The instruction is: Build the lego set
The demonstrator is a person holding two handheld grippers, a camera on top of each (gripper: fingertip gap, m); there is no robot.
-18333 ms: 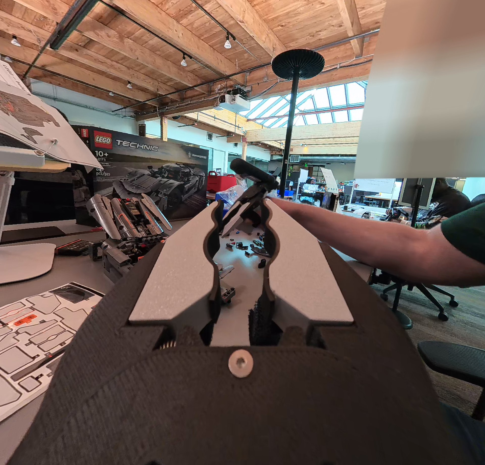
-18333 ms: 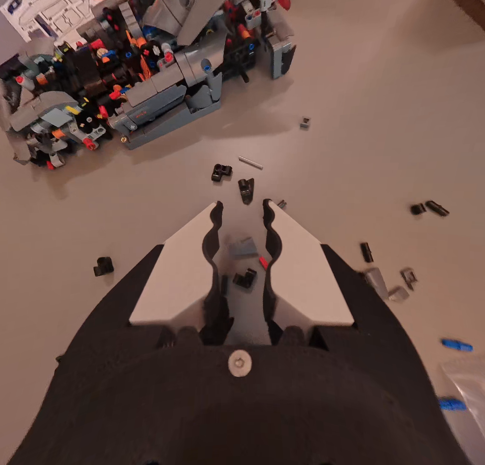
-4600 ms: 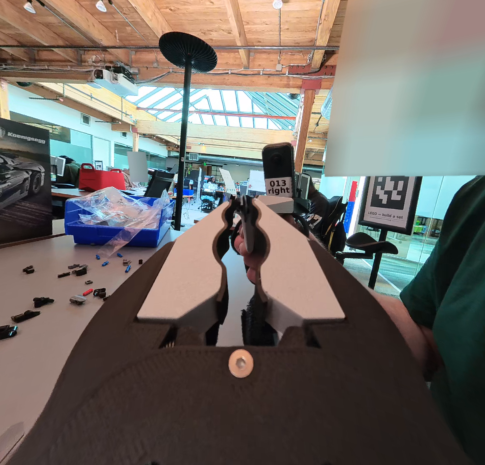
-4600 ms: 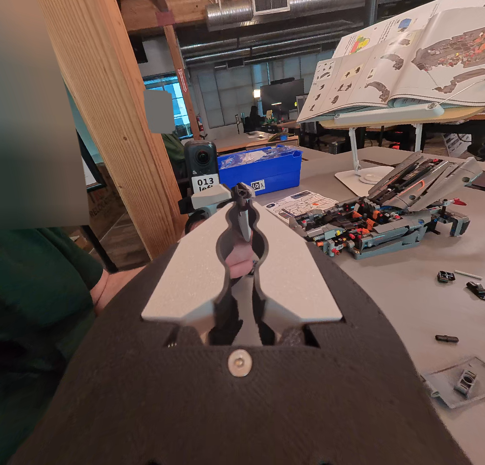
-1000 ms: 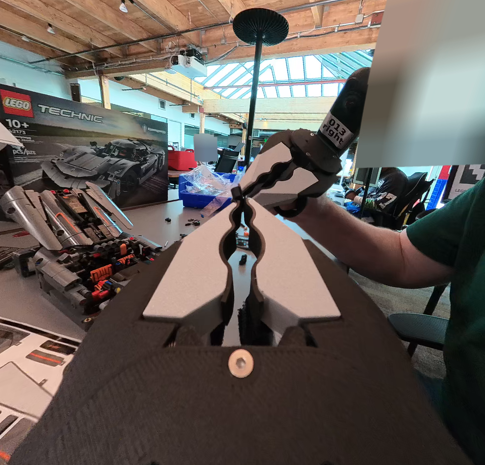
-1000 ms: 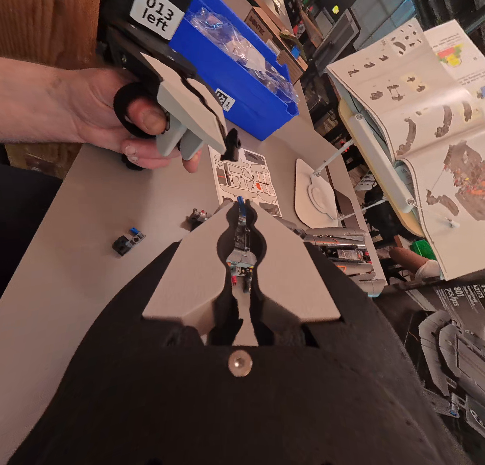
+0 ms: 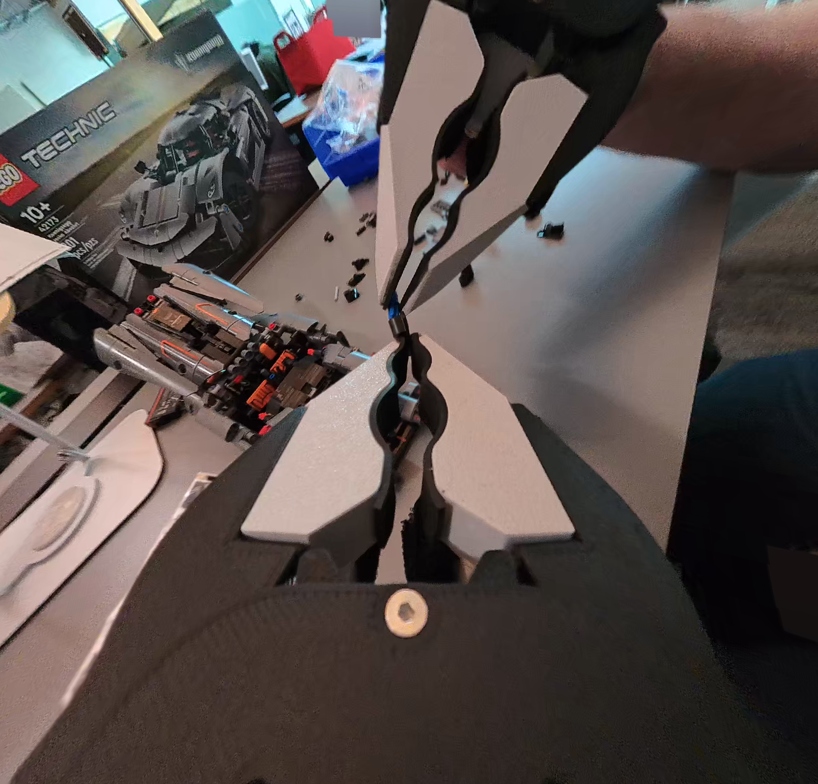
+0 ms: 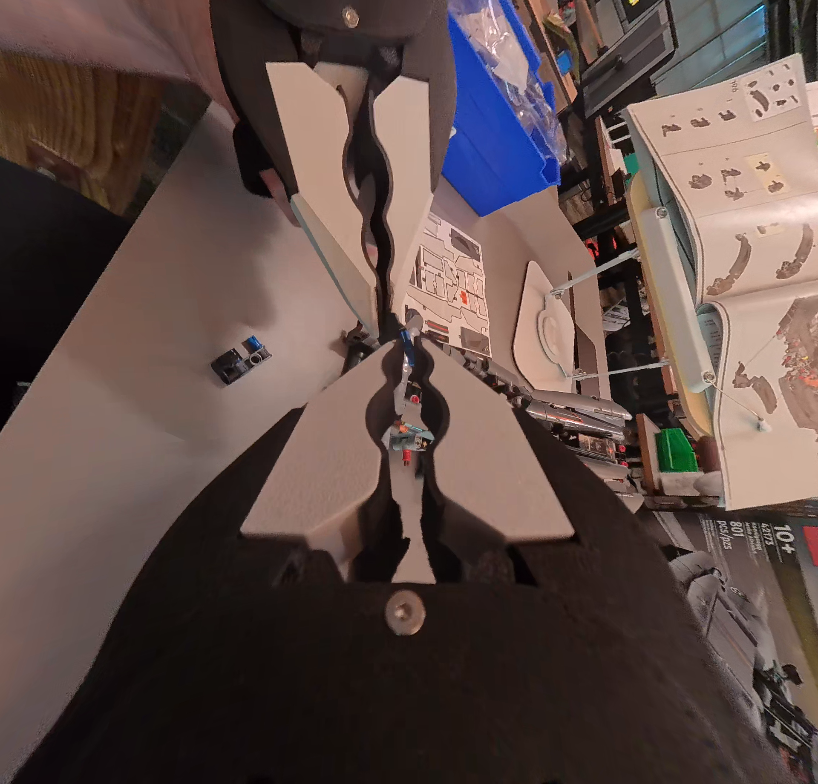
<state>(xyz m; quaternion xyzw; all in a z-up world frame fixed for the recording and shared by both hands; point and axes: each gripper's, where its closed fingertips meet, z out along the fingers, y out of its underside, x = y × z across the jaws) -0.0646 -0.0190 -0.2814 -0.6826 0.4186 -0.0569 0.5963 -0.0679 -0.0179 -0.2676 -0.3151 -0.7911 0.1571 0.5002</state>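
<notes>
Up close, the two grippers meet tip to tip above the grey table [image 7: 575, 364]. The left gripper [image 7: 406, 341] has its fingers pinched nearly together on a small black connector piece [image 7: 397, 323], and the right gripper [image 7: 395, 303], coming down from above in the left wrist view, is pinched on a blue pin [image 7: 393, 306] whose end sits at that black piece; whether the pin is already seated inside cannot be told. In the right wrist view the same pair shows reversed: the right gripper [image 8: 406, 347] nips the blue pin [image 8: 407, 352] and the left gripper [image 8: 384, 320] reaches in from the top, a person's hand behind it. On the table just beside them lies one small black piece with a blue pin in it [image 8: 241, 360]. Beneath and beyond the tips stands the one partly built grey car model [image 7: 221, 355], with orange and red parts showing. Loose black pieces [image 7: 358, 271], more than a dozen, lie scattered farther off. One sticker sheet [image 8: 451, 289], one blue bin [image 8: 491, 143] holding clear plastic bags, one open instruction book on a white stand [image 8: 730, 254] and one set box [image 7: 146, 178] ring the work.
</notes>
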